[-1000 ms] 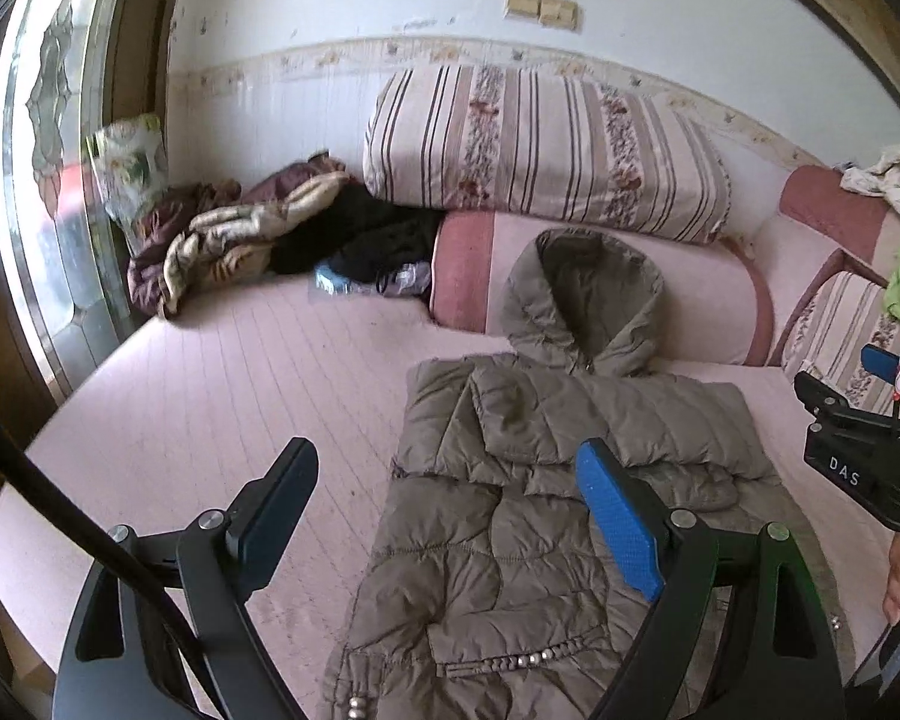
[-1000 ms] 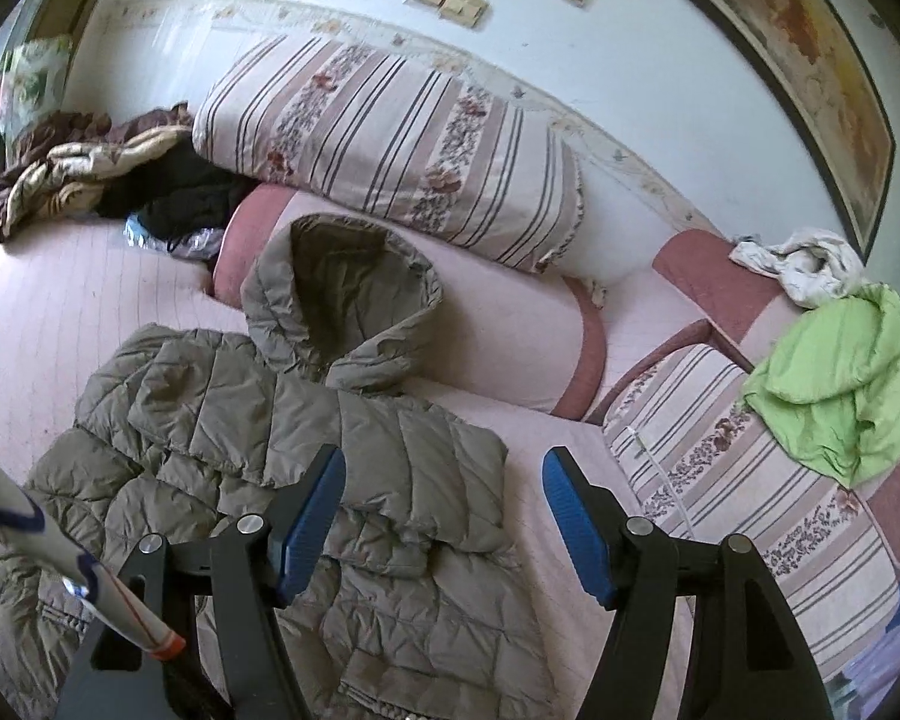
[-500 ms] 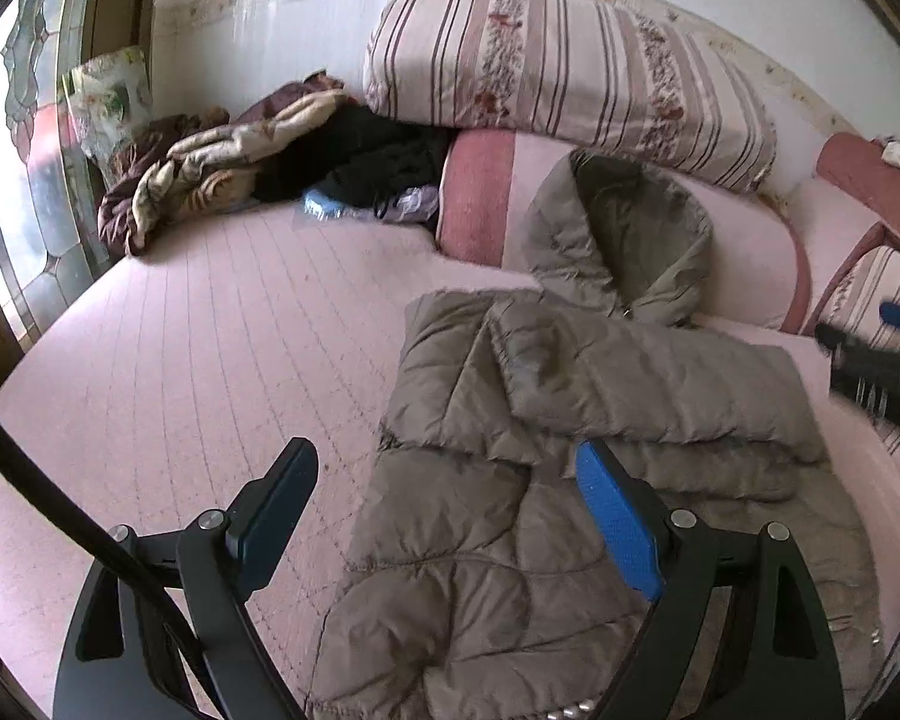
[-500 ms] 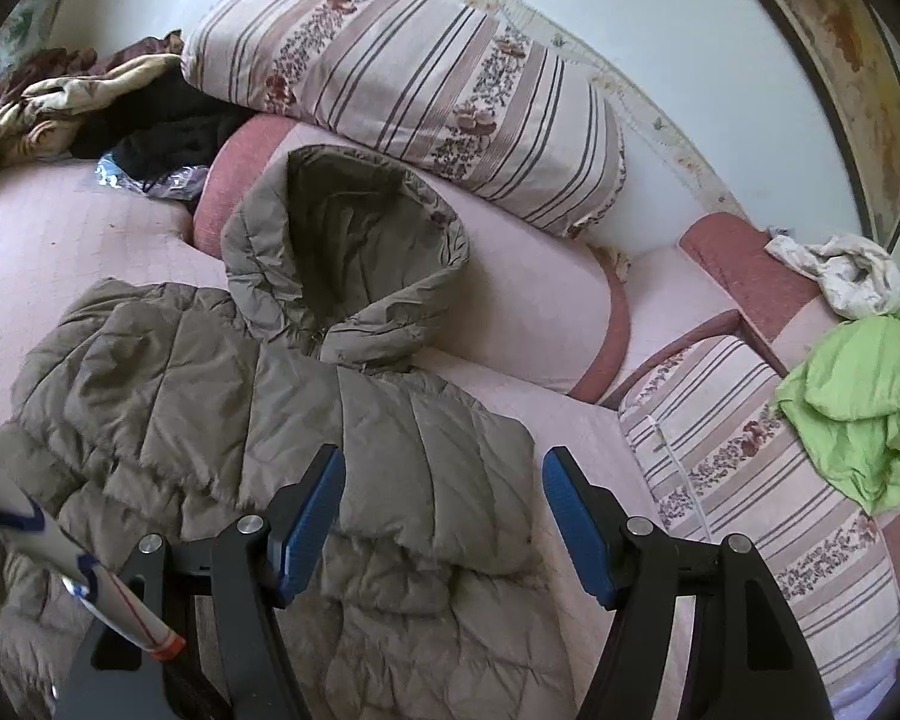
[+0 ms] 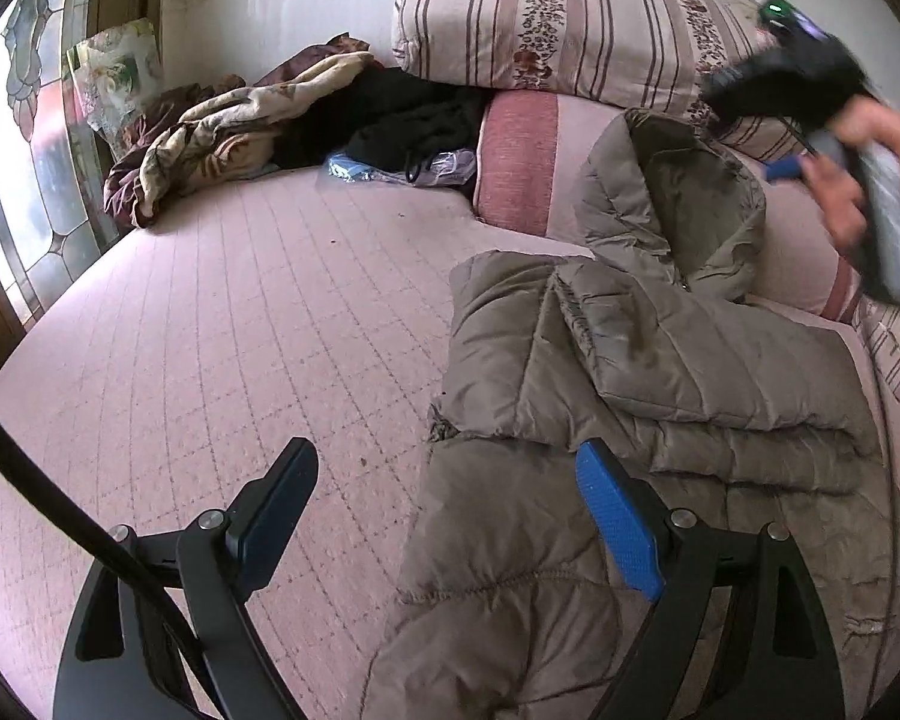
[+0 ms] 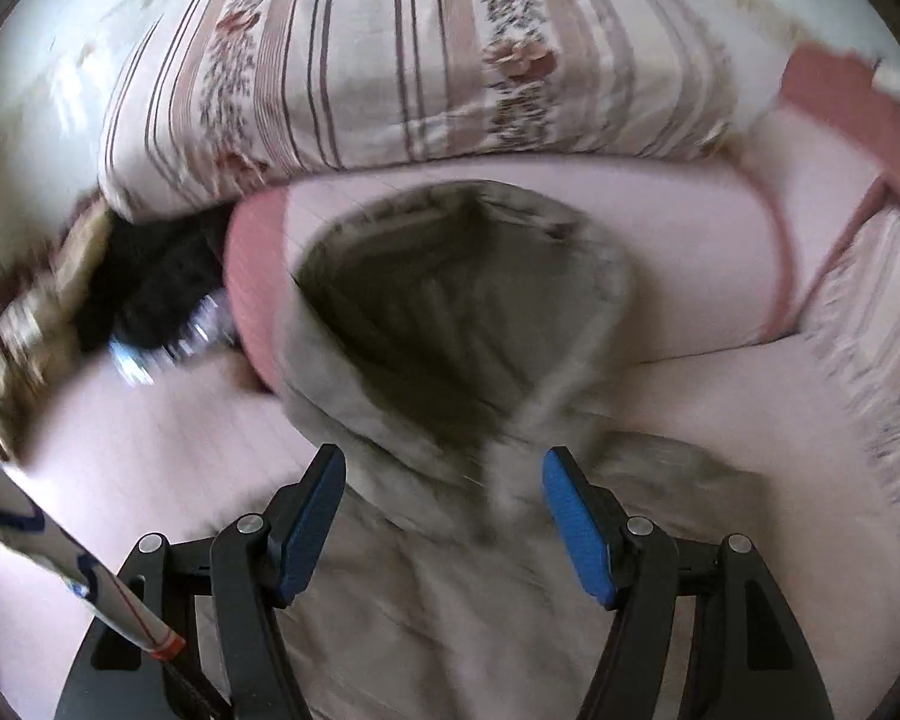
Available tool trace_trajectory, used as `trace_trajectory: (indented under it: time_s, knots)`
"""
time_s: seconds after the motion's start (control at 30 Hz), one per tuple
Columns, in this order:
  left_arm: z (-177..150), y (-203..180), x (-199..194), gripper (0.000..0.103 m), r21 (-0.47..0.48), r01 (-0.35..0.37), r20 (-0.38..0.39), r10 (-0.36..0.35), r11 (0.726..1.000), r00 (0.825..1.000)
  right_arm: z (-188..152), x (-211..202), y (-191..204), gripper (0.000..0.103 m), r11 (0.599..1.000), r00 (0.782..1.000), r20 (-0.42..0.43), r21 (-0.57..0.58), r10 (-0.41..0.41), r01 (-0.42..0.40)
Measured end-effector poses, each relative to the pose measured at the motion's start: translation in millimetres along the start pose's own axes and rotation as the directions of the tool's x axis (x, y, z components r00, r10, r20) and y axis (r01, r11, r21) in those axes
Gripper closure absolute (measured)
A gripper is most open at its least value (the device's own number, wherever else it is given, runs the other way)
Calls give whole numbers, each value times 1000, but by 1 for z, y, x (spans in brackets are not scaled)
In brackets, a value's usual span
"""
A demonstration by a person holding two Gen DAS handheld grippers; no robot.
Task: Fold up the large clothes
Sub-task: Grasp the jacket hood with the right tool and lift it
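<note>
An olive quilted hooded jacket (image 5: 660, 396) lies on the pink bed, sleeves folded across its chest, hood (image 5: 684, 192) propped against a bolster. My left gripper (image 5: 450, 492) hangs open above the jacket's left edge, one finger over the sheet, the other over the fabric. In the right wrist view, which is blurred, my right gripper (image 6: 444, 504) is open just above the collar, with the hood (image 6: 450, 306) straight ahead. Nothing sits between either pair of fingers. The right tool, held by a hand (image 5: 840, 180), shows at the upper right of the left wrist view.
The pink quilted bed sheet (image 5: 222, 330) stretches left of the jacket. A striped folded quilt (image 5: 558, 24) rests on a pink bolster (image 5: 522, 156) at the back. A heap of blankets and dark clothes (image 5: 282, 120) lies by the stained-glass window (image 5: 36, 138).
The left gripper has sunk closer to the jacket's left edge. The right gripper has swept from the jacket's right side over to the hood, and its view is now blurred.
</note>
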State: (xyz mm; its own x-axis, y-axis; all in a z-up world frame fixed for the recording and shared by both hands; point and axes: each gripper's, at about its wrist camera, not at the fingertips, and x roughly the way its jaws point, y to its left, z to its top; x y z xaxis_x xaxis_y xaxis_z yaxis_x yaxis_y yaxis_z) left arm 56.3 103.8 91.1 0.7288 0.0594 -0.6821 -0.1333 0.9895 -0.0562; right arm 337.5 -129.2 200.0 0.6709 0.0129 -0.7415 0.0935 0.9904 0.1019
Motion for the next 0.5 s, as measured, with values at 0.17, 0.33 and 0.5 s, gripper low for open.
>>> trace_trajectory:
  time_s: [0.17, 0.33, 0.5]
  knots:
    - [4, 11, 9, 16, -38, 24, -32, -26, 999, 999, 41, 44, 28, 29, 993, 997, 1, 89, 79, -79]
    - [5, 24, 19, 16, -92, 38, -65, -44, 995, 997, 63, 88, 53, 27, 991, 997, 9, 108, 72, -72]
    - [4, 27, 26, 16, -115, 49, -81, -59, 992, 995, 69, 122, 56, 27, 992, 999, -11, 121, 34, -32]
